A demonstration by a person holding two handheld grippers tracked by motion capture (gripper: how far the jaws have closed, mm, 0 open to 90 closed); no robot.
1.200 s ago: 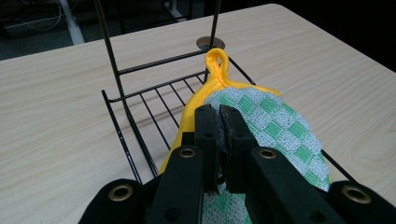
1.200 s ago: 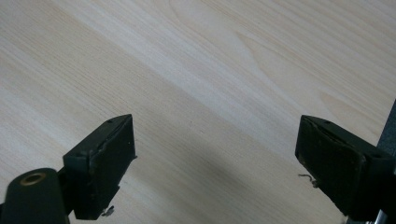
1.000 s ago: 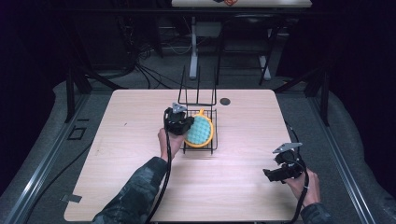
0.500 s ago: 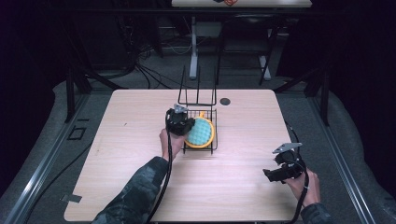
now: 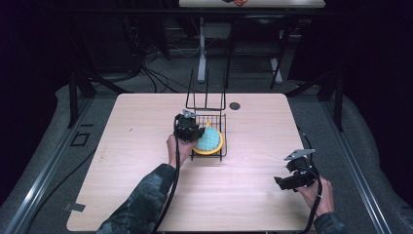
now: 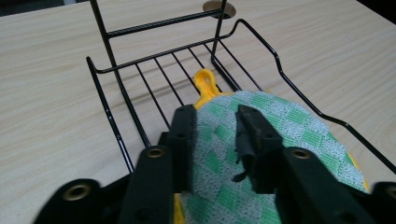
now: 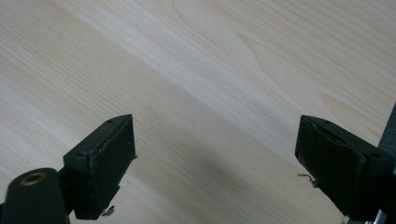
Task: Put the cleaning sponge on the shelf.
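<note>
Rack toward the far edge of the tabletop, one pair of tongs at it, the other near the front right corner.

The wire rack (image 5: 207,131) stands on the tabletop (image 5: 126,161) at mid-width toward the far edge; a pot holder (image 5: 209,140) lies in it. The left tongs (image 5: 187,127) sit at its left side, over the pot holder. The right tongs (image 5: 292,180) are well apart, near the front right corner.
</note>
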